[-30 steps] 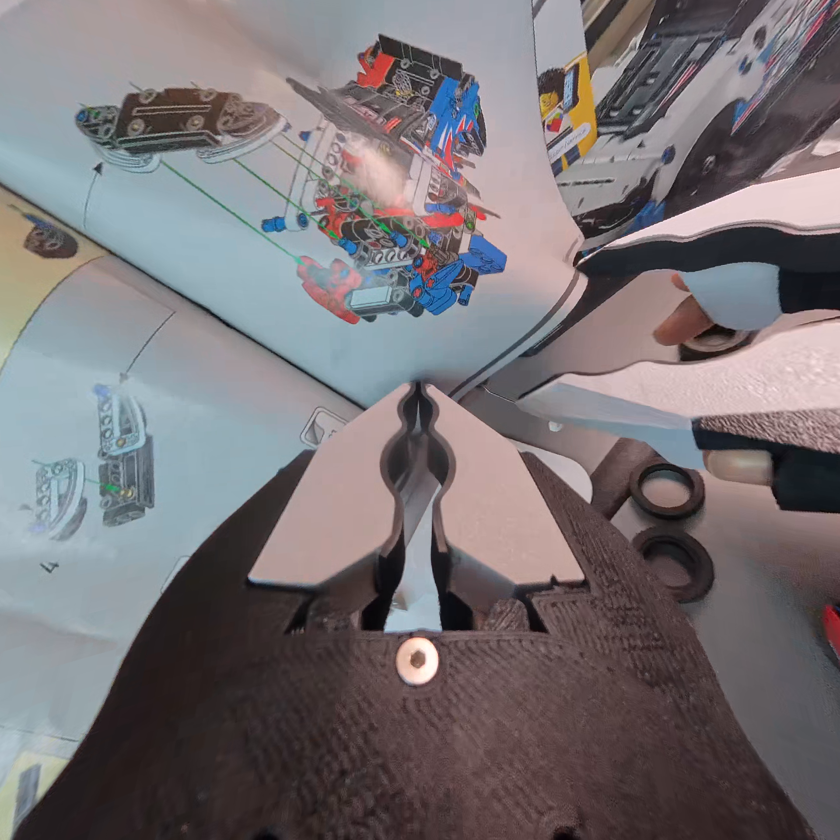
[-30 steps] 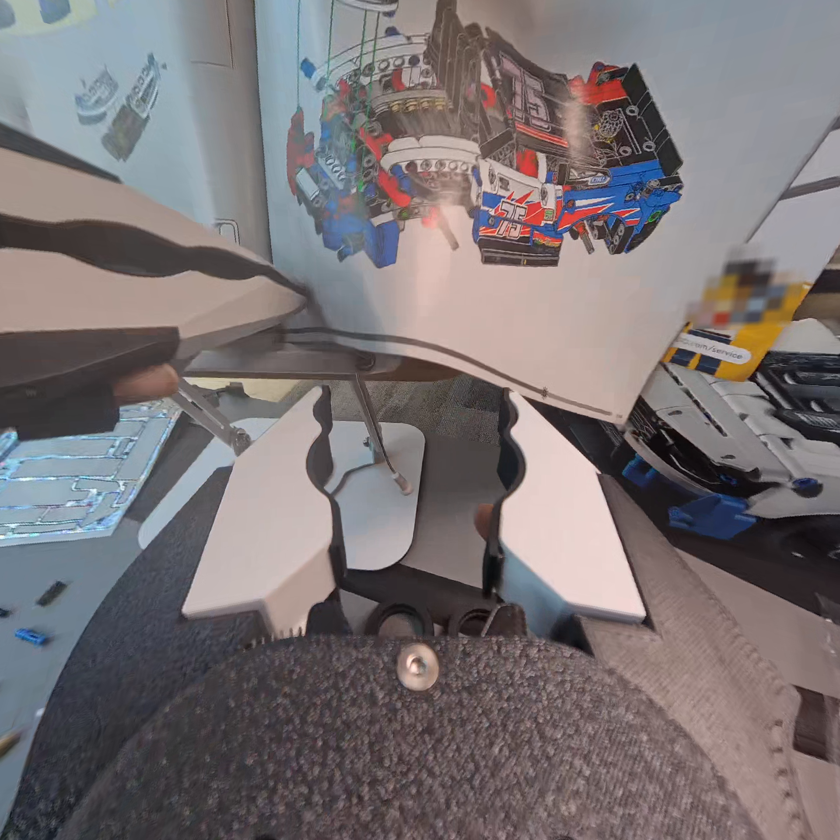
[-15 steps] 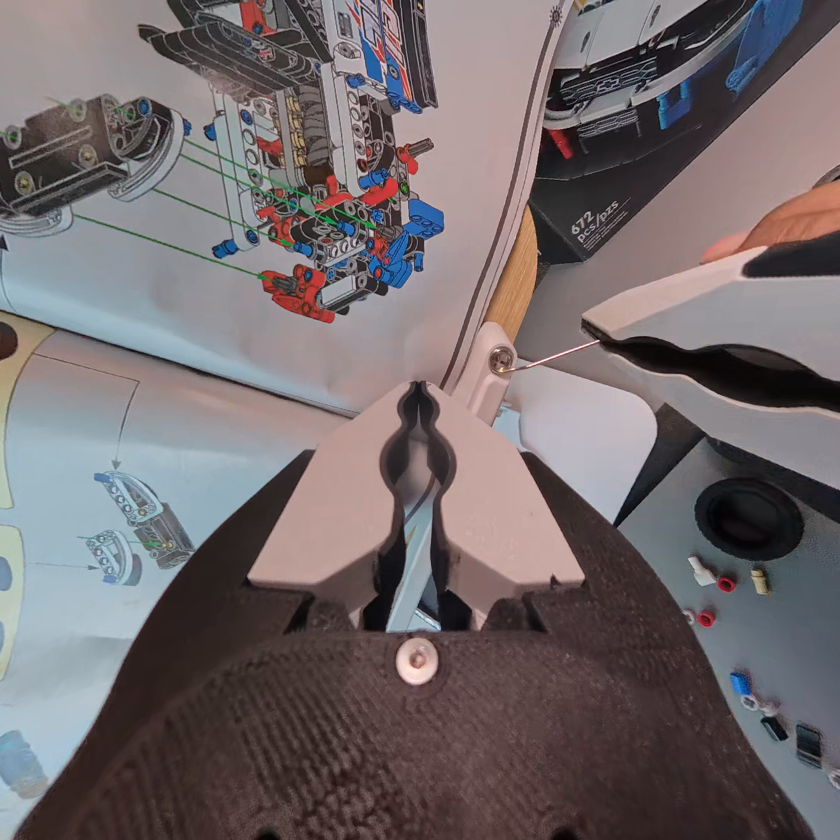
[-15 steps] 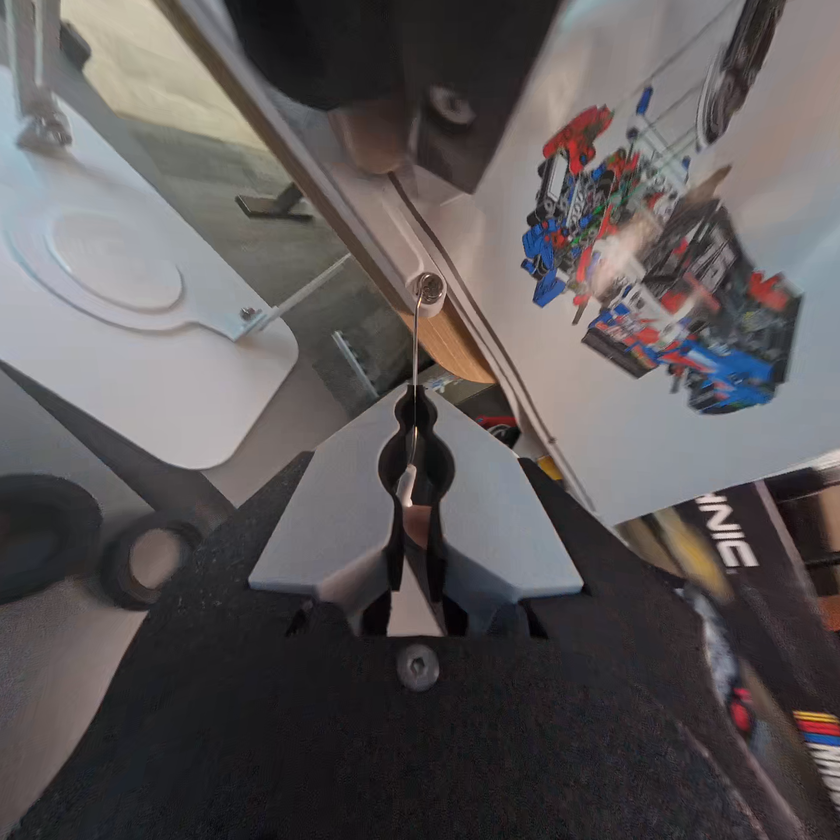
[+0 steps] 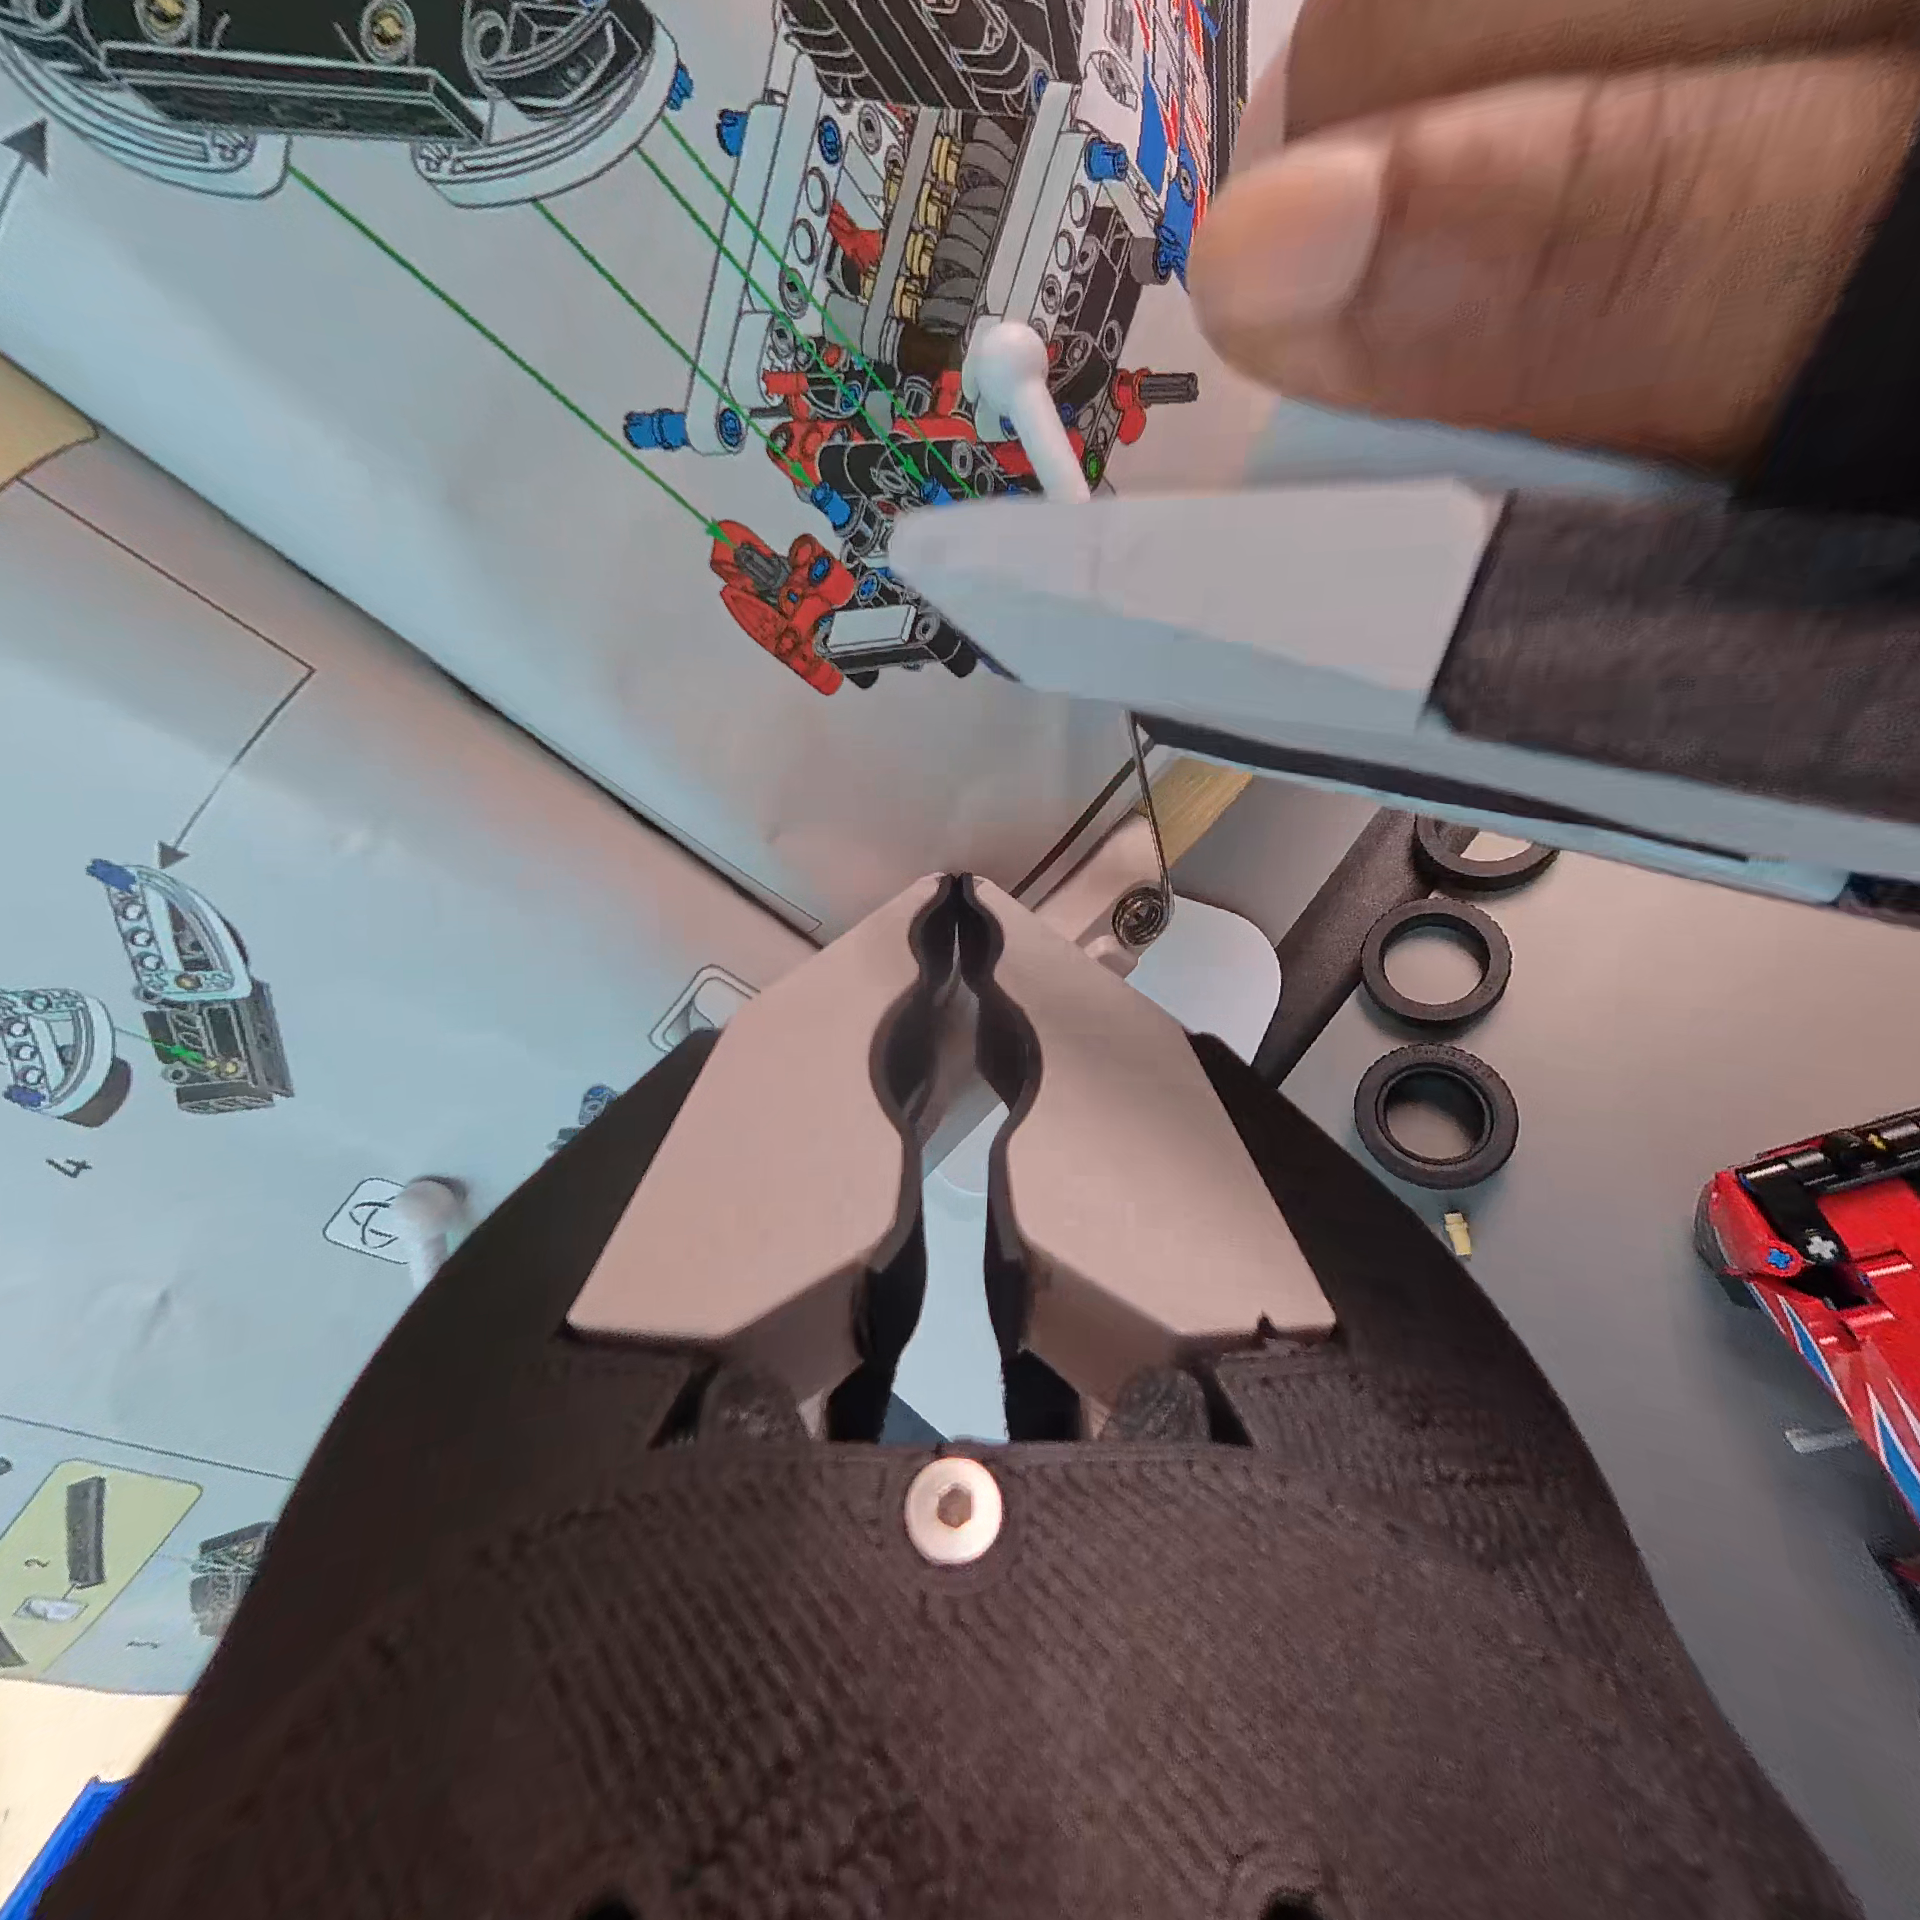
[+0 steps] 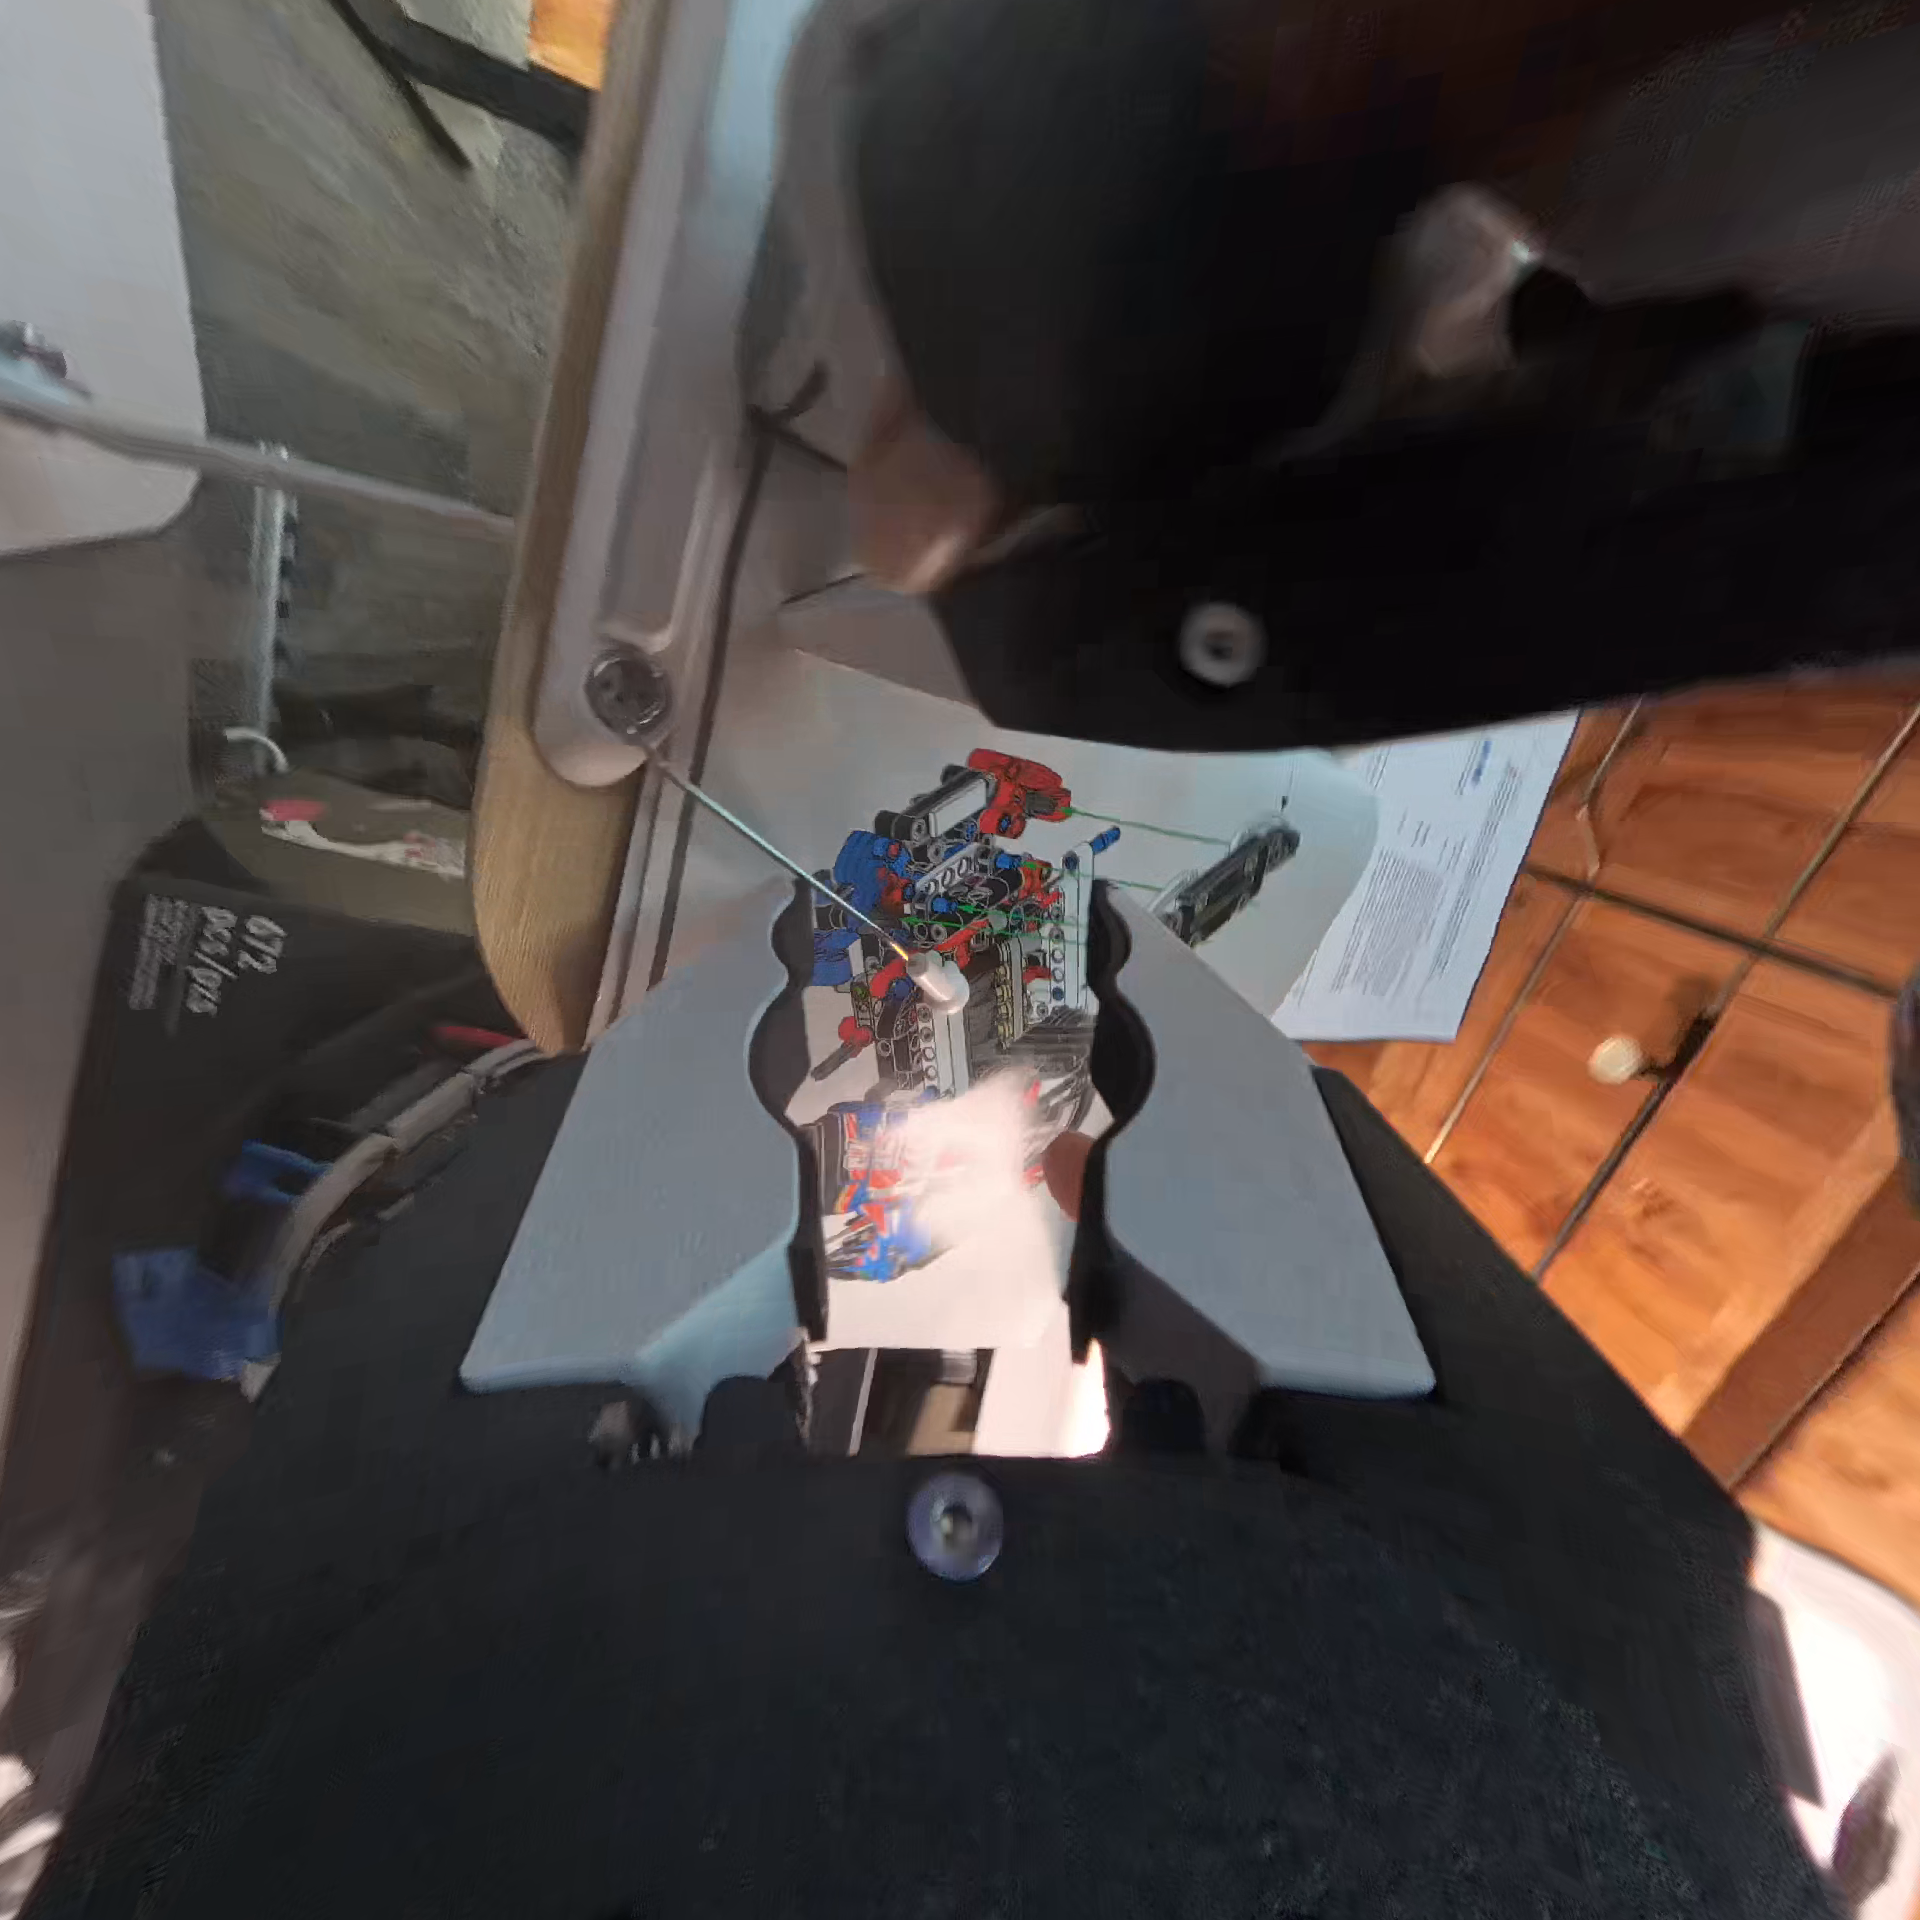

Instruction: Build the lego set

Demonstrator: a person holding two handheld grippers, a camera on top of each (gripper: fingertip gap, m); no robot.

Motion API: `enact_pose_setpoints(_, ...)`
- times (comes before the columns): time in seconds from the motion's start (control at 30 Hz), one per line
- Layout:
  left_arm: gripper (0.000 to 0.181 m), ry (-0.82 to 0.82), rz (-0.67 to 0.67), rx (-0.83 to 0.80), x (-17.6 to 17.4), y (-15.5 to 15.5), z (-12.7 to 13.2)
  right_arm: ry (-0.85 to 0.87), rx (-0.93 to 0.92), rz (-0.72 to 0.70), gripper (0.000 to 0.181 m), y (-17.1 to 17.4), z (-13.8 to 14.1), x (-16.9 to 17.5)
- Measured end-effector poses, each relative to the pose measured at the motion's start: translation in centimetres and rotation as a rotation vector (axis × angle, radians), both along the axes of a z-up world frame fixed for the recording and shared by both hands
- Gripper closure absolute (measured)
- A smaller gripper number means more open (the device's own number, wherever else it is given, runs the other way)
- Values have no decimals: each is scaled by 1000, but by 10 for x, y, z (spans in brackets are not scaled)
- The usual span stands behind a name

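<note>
The open instruction booklet [image 5: 468,582] stands on a book stand and fills the left wrist view. My left gripper [image 5: 957,885] is shut on a thin pale edge at the booklet's foot. My right gripper [image 6: 951,904] is open, its jaws well apart over the page [image 6: 914,1299]. The stand's wire page holder with a white tip [image 6: 940,979] lies between the fingertips, touching neither. In the left wrist view the right gripper [image 5: 1195,592] reaches in from the right over the page, and the holder's white tip [image 5: 1023,416] rests on the page. A red lego car [image 5: 1829,1278] sits at the right.
Black tyres [image 5: 1439,961] [image 5: 1439,1117] lie on the grey table right of the stand. A hand [image 5: 1558,208] holds the right gripper at top right. The black lego box [image 6: 208,987] stands behind the stand. A printed sheet [image 6: 1423,883] lies on wood at the right. Across from one pair of fingers to the other is roughly 5 cm. Left tips and right tips are each some 20 cm from the red lego car [image 5: 1829,1278].
The right gripper was shut on the wire page holder half a second ago; it has opened and let it go, and the wire now lies on the page. The left gripper stays shut.
</note>
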State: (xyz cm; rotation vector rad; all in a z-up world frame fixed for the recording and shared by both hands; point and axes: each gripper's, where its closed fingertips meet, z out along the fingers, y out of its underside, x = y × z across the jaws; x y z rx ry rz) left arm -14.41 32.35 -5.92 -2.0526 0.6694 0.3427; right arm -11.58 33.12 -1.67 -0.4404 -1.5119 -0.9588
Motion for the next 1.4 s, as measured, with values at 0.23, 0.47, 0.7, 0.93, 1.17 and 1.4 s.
enact_pose_setpoints(0.23,181,-82,6,28,0,0,0,922,-882,69,118,-4,0,29)
enact_pose_setpoints(0.47,181,-177,-8,74,1,-6,4,1222,-1451,113,166,0,-17,-10)
enact_pose_setpoints(0.7,181,-315,47,248,-33,-30,30,654,-872,90,180,-4,-14,-30)
enact_pose_setpoints(0.93,181,-329,233,346,-100,-49,33,663,-935,65,179,8,-16,-32)
enact_pose_setpoints(1.17,181,-397,346,358,-139,-62,11,704,-988,65,180,26,-16,-32)
enact_pose_setpoints(1.4,181,-402,356,390,-146,-66,6,704,-961,57,177,18,-15,-25)
